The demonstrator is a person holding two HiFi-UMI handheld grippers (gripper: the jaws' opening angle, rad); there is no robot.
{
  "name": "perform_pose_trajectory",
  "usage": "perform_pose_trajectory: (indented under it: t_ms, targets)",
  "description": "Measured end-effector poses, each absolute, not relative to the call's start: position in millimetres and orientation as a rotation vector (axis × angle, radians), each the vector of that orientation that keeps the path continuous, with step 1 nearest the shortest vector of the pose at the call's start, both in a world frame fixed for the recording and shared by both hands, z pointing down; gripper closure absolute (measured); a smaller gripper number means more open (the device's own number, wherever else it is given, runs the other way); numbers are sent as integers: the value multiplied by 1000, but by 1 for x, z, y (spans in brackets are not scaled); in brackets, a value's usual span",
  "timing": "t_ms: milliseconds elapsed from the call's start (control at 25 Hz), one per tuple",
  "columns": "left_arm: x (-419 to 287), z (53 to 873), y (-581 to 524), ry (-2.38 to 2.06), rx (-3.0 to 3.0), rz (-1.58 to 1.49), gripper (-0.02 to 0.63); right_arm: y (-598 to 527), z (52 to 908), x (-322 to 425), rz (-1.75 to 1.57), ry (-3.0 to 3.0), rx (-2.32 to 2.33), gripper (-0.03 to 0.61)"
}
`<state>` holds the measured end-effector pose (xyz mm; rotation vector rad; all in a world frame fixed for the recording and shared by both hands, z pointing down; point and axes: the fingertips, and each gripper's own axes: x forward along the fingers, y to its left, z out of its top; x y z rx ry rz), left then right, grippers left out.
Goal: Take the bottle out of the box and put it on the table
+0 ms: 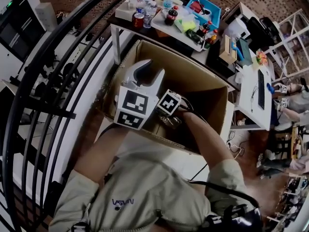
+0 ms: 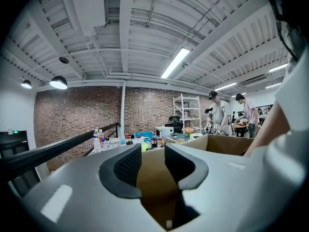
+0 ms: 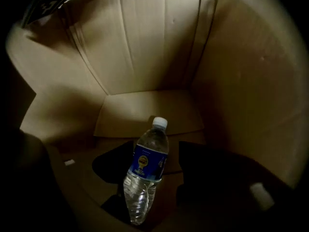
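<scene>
You're at the reach-in step. Down in the box (image 1: pixel 193 76), your right gripper (image 3: pixel 153 167) has its fingers spread, with the bottle (image 3: pixel 150 156) between them, unpinched. The left gripper (image 2: pixel 153 164) is spread too, and empty. Next, I'd guess: close around the label, then lift.

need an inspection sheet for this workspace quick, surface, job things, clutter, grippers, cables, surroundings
surface: white table beyond the box, crowded, little bare space
job's things: clear plastic water bottle with a blue label appears to lie on the floor of the large brown cardboard box
clutter: drink bottles and a blue plastic tray on the table; small white scrap in the box
grippers: left gripper open, empty, at the box's opening; right gripper down in the box, jaws apart either side of the bottle, not pressing it
cables: dark cable beside the person's right arm
surroundings: black metal railing, red brick wall, two people standing far off
</scene>
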<state>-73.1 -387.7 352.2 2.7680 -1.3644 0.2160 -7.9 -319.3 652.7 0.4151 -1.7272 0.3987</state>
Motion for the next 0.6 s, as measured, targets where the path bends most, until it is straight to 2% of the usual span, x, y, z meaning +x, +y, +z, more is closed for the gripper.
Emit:
perform_pose_trajectory:
  t_ms: [360,600]
  targets:
    - [-73,349,-389,-1349,2763,175,489,-313,687,-16,496,-1736,355,215]
    - [-71,351,-390,-1352,2758,177,489,-301,680,50,392,-1336,405,210]
